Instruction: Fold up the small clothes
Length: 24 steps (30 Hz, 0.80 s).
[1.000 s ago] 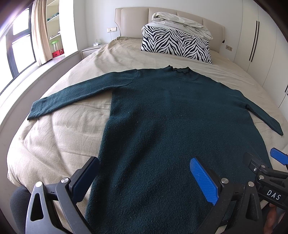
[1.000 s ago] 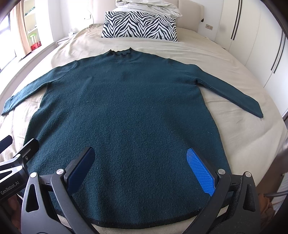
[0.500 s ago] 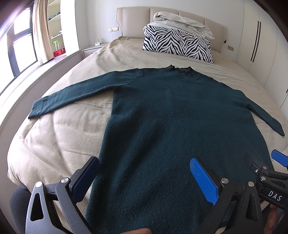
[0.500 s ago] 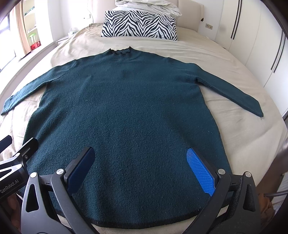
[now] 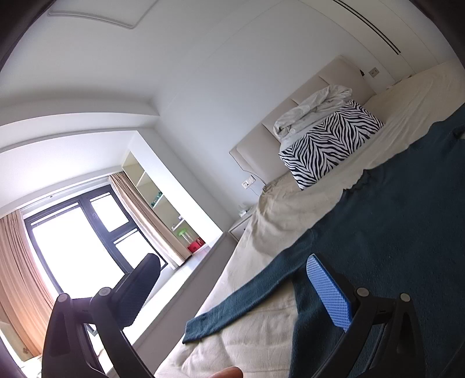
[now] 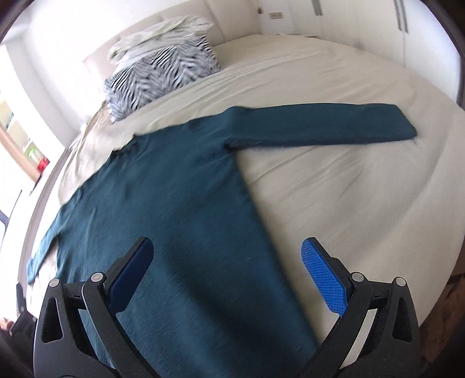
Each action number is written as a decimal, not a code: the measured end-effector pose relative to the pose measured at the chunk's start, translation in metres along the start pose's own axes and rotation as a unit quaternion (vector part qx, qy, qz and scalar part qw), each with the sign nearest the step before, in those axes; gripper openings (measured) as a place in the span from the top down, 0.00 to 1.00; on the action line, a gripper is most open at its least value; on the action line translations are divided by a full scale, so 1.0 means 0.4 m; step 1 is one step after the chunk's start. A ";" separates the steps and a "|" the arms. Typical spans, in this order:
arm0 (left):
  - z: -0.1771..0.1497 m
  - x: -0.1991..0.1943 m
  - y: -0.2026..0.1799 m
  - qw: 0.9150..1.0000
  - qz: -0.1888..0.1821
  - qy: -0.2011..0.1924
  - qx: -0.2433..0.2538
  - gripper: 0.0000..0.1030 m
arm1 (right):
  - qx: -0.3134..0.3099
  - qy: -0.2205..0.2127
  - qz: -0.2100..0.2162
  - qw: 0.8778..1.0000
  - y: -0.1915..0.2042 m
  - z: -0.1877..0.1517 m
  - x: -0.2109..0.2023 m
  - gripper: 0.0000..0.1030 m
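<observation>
A dark teal sweater (image 6: 174, 209) lies flat on the beige bed (image 6: 348, 180), its sleeves spread out. In the right wrist view its right sleeve (image 6: 319, 128) stretches toward the bed's right side. My right gripper (image 6: 229, 264) is open above the sweater's right edge, with nothing between its fingers. In the left wrist view, which is tilted hard, the sweater (image 5: 392, 226) fills the right side and its left sleeve (image 5: 244, 305) ends near the bed's edge. My left gripper (image 5: 238, 285) is open and empty, above the left sleeve and bed edge.
A zebra-print pillow (image 5: 328, 142) with a crumpled white cover (image 5: 314, 107) on top sits against the headboard. A window (image 5: 72, 247) with curtains and a shelf (image 5: 154, 192) lie to the left. White wardrobe doors (image 6: 401, 14) stand at the far right.
Both grippers swung away from the hem. The left one tilted sharply and turned toward the left sleeve and window; the right one turned toward the right sleeve. The sweater has not moved.
</observation>
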State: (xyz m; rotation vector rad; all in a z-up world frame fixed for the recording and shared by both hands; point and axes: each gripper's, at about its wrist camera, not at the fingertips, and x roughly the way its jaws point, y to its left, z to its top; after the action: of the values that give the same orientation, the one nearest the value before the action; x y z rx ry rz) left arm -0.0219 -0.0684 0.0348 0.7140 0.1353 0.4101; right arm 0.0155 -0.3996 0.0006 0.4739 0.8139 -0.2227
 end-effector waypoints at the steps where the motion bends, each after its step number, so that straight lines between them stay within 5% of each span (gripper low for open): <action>1: 0.023 0.006 0.005 1.000 -0.001 -0.016 -0.004 0.00 | 0.029 -0.009 -0.001 1.000 -0.060 0.032 0.010 0.00; 4: 0.103 0.018 0.011 0.998 -0.018 -0.053 -0.006 0.00 | 0.135 -0.021 0.013 0.990 -0.259 0.116 0.055 0.00; 7: 0.168 0.048 -0.002 0.993 -0.099 -0.054 -0.029 0.00 | 0.244 -0.019 0.044 0.969 -0.436 0.171 0.115 0.00; 11: 0.196 0.141 -0.058 0.977 -0.200 0.024 -0.075 0.00 | 0.337 -0.041 0.085 0.937 -0.603 0.230 0.170 0.08; 14: 0.175 0.204 -0.118 0.964 -0.229 0.094 -0.097 0.00 | 0.351 -0.063 0.095 0.929 -0.669 0.286 0.194 0.08; 18: 0.159 0.232 -0.162 0.956 -0.240 0.107 -0.129 0.00 | 0.380 -0.072 0.093 0.917 -0.741 0.336 0.240 0.12; 20: 0.143 0.264 -0.162 0.939 -0.273 0.135 -0.163 0.00 | 0.372 -0.079 0.083 0.921 -0.768 0.369 0.259 0.16; 23: 0.109 0.352 -0.174 0.887 -0.338 0.209 -0.234 0.00 | 0.364 -0.077 0.068 0.926 -0.781 0.406 0.297 0.36; 24: 0.094 0.377 -0.177 0.869 -0.355 0.230 -0.258 0.01 | 0.364 -0.073 0.063 0.926 -0.780 0.415 0.311 0.53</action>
State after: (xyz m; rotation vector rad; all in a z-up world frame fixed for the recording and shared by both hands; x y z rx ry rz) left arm 0.1481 -0.0775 0.0187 -0.0073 0.6928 -0.1119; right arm 0.0912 -0.7542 -0.0931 1.1920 0.5299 -0.4375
